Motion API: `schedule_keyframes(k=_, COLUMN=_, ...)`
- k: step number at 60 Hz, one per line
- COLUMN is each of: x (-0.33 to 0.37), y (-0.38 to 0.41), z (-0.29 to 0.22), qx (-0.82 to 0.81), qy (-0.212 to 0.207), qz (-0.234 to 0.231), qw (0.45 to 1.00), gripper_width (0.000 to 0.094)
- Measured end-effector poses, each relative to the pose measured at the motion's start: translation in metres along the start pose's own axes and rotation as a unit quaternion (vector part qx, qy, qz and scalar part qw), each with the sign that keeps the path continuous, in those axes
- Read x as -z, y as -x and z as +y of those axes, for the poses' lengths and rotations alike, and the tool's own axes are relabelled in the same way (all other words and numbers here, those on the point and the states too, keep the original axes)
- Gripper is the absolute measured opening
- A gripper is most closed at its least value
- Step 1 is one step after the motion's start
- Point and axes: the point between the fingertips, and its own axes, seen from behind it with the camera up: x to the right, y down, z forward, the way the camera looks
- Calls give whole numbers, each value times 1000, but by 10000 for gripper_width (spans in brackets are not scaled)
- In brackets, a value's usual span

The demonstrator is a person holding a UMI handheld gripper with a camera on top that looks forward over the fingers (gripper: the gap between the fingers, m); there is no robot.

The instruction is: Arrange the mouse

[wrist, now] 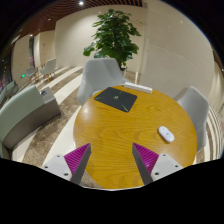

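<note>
Mouse [166, 133] is sitting alone on the round tabletop [110, 135], right of the black pad [116, 98].
Claw [112, 160] is hanging wide and holding nothing, well apart from it; I think picking up is not starting yet.

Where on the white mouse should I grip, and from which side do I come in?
Grip the white mouse across its narrow middle, one finger on each long side. It lies flat on the round wooden table, beyond the right finger and apart from the dark mouse pad. Its low rounded top gives little to hold, so probably come down from above. The hand-held gripper is open, holding nothing.
</note>
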Motion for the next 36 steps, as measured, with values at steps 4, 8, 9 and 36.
schedule_keyframes(k=4, x=1, y=-12, z=4, qx=-13, qy=0, qz=19, qw=1000, gripper_width=867)
schedule_keyframes(k=8, x=2, y=-30, z=10, qx=-30, qy=4, qz=40, qw=999, gripper_width=871)
schedule_keyframes(k=9, x=3, y=-38, z=13, qx=-34, qy=4, qz=45, qw=998, gripper_width=869)
schedule_keyframes(k=36, x=14, y=-198, z=58, qx=-126, qy=9, qz=161, qw=979, gripper_width=871)
